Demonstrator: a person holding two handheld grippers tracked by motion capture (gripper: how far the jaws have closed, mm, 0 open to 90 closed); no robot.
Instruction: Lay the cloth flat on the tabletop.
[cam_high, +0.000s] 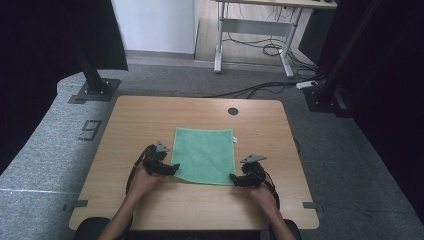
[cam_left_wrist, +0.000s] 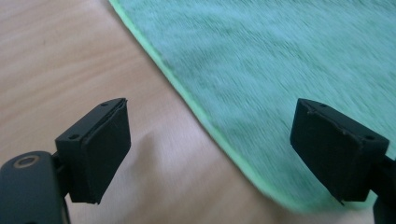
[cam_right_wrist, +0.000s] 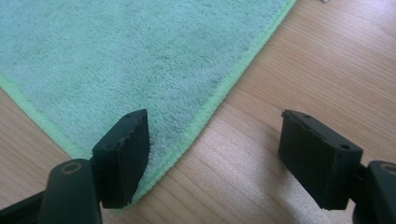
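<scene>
A green cloth (cam_high: 206, 154) lies flat on the wooden table (cam_high: 150, 115), with a small white tag at its far right corner. My left gripper (cam_high: 176, 169) sits at the cloth's near left corner, jaws wide apart; in the left gripper view the cloth's edge (cam_left_wrist: 219, 135) runs between the two pads and nothing is pinched. My right gripper (cam_high: 232, 178) is at the near right corner, also open. In the right gripper view the cloth's hem (cam_right_wrist: 205, 116) passes between the jaws, and the left pad (cam_right_wrist: 123, 156) hovers over the corner. A person's hands hold both grippers.
A dark round cable hole (cam_high: 233, 111) sits near the table's far edge. Black frame posts stand on the carpet at the back left (cam_high: 92, 75) and back right (cam_high: 325, 90). A desk with cables (cam_high: 260, 45) stands farther back.
</scene>
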